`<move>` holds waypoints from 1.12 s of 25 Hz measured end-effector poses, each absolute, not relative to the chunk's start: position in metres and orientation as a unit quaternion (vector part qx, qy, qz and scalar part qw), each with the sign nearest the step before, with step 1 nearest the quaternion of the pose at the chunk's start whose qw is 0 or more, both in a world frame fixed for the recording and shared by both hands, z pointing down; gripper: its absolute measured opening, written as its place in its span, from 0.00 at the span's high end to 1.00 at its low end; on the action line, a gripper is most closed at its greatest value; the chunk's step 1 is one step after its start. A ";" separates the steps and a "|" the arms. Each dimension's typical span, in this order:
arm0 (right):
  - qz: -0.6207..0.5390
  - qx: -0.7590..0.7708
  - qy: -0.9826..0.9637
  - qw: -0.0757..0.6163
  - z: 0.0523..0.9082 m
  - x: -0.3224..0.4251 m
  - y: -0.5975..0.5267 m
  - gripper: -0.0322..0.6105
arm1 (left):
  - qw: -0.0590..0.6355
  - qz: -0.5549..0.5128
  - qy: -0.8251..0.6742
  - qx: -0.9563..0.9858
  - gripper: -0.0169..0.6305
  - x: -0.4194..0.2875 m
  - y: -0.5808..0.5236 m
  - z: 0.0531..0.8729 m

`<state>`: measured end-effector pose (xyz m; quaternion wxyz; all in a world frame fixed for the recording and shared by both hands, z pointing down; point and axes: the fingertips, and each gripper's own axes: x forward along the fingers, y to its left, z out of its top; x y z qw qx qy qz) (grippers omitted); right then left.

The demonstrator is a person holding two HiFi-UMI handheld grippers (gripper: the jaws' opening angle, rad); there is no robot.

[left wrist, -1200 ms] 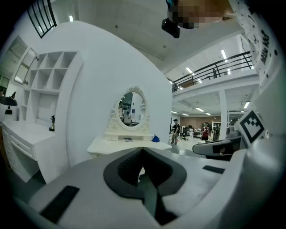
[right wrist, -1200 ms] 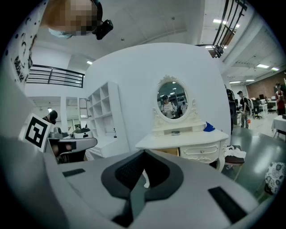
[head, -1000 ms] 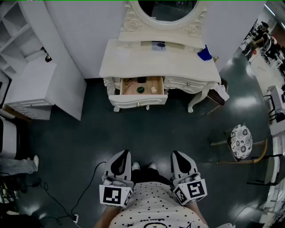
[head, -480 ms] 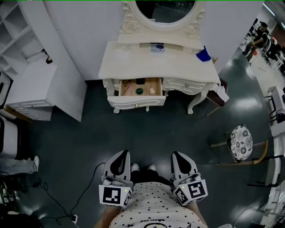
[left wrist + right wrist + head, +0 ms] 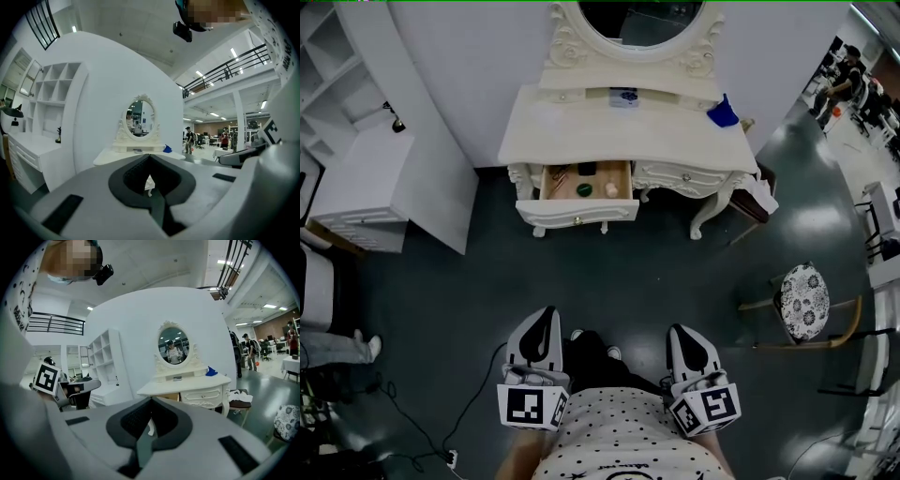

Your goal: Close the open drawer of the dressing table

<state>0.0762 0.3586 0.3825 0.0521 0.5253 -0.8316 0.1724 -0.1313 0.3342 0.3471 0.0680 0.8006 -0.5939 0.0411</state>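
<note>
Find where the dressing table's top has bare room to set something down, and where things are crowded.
The tabletop is bare from its left edge across to the blue object at the back right corner. The open drawer is crowded with small items. The floor before it lies bare.

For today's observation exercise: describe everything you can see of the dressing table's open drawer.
The drawer is pulled out from the left side of the white dressing table, under its top. Its curved front is white with a small knob; the inside looks like bare wood. Several small items lie in it.
</note>
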 end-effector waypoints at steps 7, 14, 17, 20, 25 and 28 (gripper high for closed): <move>0.181 0.529 -0.827 0.064 0.391 0.072 0.331 0.94 | 0.071 0.044 -0.603 0.793 0.96 -0.148 0.297 0.351; 0.172 0.543 -0.819 0.066 0.380 0.056 0.264 0.94 | 0.081 0.034 -0.595 0.799 0.96 -0.166 0.224 0.347; 0.172 0.544 -0.819 0.067 0.375 0.043 0.237 0.94 | 0.083 0.033 -0.587 0.805 0.96 -0.173 0.196 0.345; 0.171 0.544 -0.819 0.064 0.375 0.030 0.214 0.94 | 0.081 0.033 -0.582 0.808 0.96 -0.181 0.174 0.345; 0.178 0.545 -0.817 0.062 0.379 0.018 0.187 0.94 | 0.082 0.038 -0.583 0.807 0.96 -0.197 0.147 0.348; 0.183 0.540 -0.819 0.064 0.381 0.013 0.174 0.94 | 0.086 0.041 -0.588 0.803 0.96 -0.202 0.137 0.350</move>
